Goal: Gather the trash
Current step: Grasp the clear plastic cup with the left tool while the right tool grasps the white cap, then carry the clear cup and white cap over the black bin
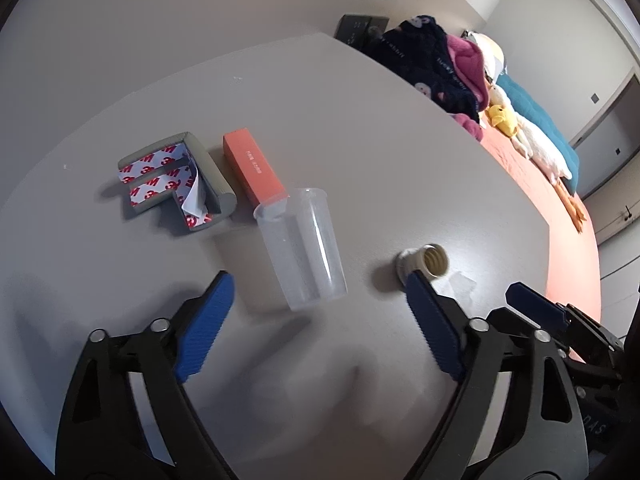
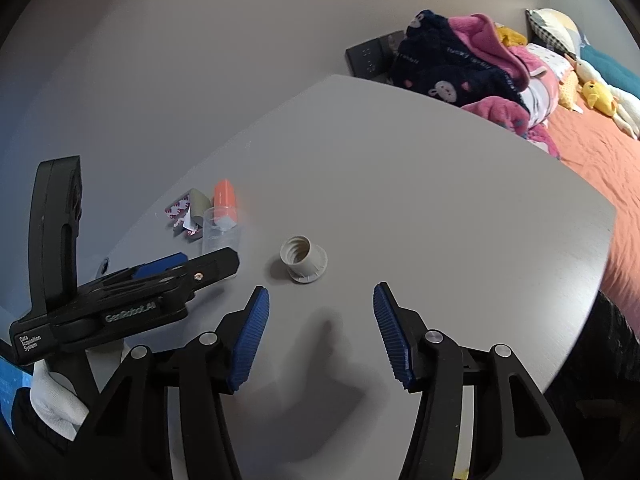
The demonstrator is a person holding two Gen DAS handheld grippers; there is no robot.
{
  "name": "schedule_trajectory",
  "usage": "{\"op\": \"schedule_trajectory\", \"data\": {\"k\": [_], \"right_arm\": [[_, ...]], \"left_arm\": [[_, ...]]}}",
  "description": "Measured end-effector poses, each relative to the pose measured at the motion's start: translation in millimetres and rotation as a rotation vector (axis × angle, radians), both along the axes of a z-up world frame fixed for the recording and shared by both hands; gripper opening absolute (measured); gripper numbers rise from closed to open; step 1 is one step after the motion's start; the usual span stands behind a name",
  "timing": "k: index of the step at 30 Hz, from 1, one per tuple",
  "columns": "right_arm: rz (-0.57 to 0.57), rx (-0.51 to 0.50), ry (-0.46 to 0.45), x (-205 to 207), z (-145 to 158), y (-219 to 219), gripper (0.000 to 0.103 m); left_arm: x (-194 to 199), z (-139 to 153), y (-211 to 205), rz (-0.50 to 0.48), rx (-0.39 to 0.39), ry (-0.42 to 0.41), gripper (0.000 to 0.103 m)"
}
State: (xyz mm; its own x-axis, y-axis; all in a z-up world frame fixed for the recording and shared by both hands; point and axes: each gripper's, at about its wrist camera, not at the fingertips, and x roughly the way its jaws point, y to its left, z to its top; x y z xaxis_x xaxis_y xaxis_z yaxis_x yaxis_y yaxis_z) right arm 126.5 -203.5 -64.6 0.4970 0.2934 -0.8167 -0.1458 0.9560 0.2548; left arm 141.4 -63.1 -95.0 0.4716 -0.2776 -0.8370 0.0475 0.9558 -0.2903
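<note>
A clear plastic cup [image 1: 302, 248] lies on its side on the grey table [image 1: 360, 120], just ahead of my open left gripper [image 1: 318, 284], whose blue pads do not touch it. Behind the cup sit an orange box [image 1: 252, 170] and a grey foam corner guard [image 1: 176, 184] with red-printed tape backing. A white threaded socket [image 1: 424, 264] stands right of the cup, beside a scrap of clear film [image 1: 460, 284]. In the right wrist view the socket [image 2: 303, 259] sits ahead of my open right gripper [image 2: 320, 296], with nothing between its fingers. The left gripper [image 2: 176, 268] shows at the left there.
A bed with an orange cover [image 2: 600, 168] runs along the table's right side, piled with dark and pink clothes [image 2: 460, 68] and plush toys [image 1: 508, 120]. A black object [image 2: 370, 58] stands beyond the table's far edge. A white-gloved hand [image 2: 56, 400] holds the left gripper.
</note>
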Motion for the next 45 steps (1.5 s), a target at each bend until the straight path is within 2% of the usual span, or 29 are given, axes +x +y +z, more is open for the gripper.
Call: {"op": "schedule_trajectory", "data": {"k": [6,13,16,18,20,23,24,36,45], "right_arm": [[0.025,-0.031,0.013,14.4,-12.0,13.7,0.054],[0.033,-0.078,0.009,27.4,-23.3,26.5,0.051],[0.040,-0.121,-0.006,30.7,-26.6,31.7,0.049],[0.045,-0.133,-0.008,32.9,-29.3,33.7,0.044],[0.056,-0.140,-0.005,34.4,-32.1,35.0,0.031],[0.054,-0.122,-0.003,32.9,-30.6,33.2,0.030],[0.055,-0.106,0.003,32.2,-29.3,31.6,0.025],[0.014,0.014,0.006,13.8,-0.4,5.8,0.026],[-0.030,0.034,-0.042,-12.8,30.1,-20.6,0.026]], "left_arm": [[10.1,-7.2,7.1,0.016,-0.006,0.017,0.076],[17.7,-8.6,8.1,0.021,0.013,0.014,0.064],[18.3,-8.4,7.4,0.023,0.042,0.005,0.055],[19.2,-8.7,7.8,0.025,0.050,0.003,0.051],[22.9,-9.2,7.2,0.028,0.053,0.003,0.045],[23.0,-9.5,8.9,0.024,0.041,0.002,0.043],[21.9,-9.6,9.5,0.023,0.039,0.001,0.043],[-2.9,7.7,-1.8,-0.017,-0.009,-0.023,0.043],[-21.3,31.1,-27.3,-0.066,-0.036,-0.065,0.043]]}}
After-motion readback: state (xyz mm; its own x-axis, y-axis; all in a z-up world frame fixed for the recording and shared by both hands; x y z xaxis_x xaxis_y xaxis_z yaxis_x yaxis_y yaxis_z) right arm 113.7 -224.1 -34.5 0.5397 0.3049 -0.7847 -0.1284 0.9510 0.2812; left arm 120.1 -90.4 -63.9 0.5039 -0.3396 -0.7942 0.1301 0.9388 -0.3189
